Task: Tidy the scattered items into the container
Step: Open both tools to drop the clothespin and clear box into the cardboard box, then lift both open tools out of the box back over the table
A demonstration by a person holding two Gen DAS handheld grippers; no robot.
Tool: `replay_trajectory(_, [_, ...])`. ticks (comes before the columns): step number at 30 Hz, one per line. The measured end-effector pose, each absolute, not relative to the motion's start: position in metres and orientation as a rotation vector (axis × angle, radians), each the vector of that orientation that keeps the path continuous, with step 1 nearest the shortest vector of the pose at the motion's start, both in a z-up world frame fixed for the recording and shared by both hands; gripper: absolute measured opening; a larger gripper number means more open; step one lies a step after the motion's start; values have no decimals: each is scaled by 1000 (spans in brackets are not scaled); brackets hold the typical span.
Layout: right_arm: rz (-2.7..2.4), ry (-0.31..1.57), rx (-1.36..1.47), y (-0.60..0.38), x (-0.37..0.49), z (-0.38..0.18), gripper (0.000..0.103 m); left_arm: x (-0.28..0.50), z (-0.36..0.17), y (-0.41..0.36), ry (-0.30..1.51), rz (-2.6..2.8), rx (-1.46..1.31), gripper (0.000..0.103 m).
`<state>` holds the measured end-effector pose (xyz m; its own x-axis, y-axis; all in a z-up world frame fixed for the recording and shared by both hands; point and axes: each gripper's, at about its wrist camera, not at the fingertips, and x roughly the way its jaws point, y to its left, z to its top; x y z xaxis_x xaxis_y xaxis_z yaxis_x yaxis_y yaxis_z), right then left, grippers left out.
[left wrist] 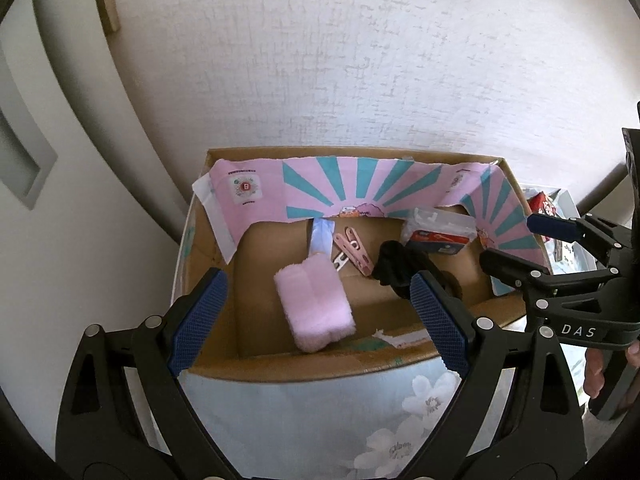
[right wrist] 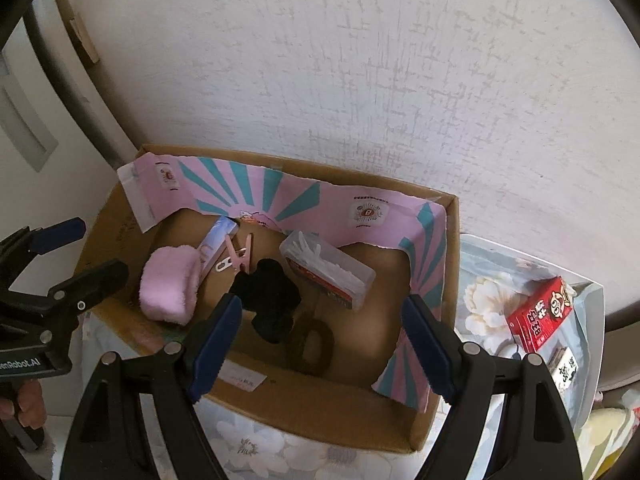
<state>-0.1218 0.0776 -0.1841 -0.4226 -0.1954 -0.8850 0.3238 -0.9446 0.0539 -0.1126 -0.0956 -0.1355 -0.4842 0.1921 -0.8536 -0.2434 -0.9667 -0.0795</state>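
An open cardboard box [left wrist: 308, 368] [right wrist: 312, 404] with a pink and teal liner stands against the wall. Inside lie a folded pink towel [left wrist: 314, 310] [right wrist: 170, 286], pink clothespins [left wrist: 354, 250] [right wrist: 240, 254], a black fabric item [left wrist: 394, 262] [right wrist: 270, 296], a clear plastic case [left wrist: 440, 230] [right wrist: 328, 270] and scissors [right wrist: 310, 346]. My left gripper [left wrist: 318, 318] is open and empty over the box's near left part. My right gripper [right wrist: 320, 344] is open and empty over the box's near right part. A red carton [right wrist: 540, 316] [left wrist: 544, 208] lies outside, right of the box.
The box sits on a floral tablecloth [right wrist: 484, 292]. A white textured wall [left wrist: 360, 60] is right behind it. A small printed packet [right wrist: 564, 368] lies beside the red carton. A white door frame [left wrist: 24, 140] is at the left.
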Motion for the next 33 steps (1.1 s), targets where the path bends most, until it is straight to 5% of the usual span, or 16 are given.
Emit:
replay_trajectory(17, [-2442, 91, 1455, 108, -78, -157, 79, -75, -105, -55, 174, 2490, -1347, 92])
replay_trajectory(33, [-2726, -89, 1491, 280, -17, -147, 79, -47, -97, 103, 325, 2236, -1211, 93])
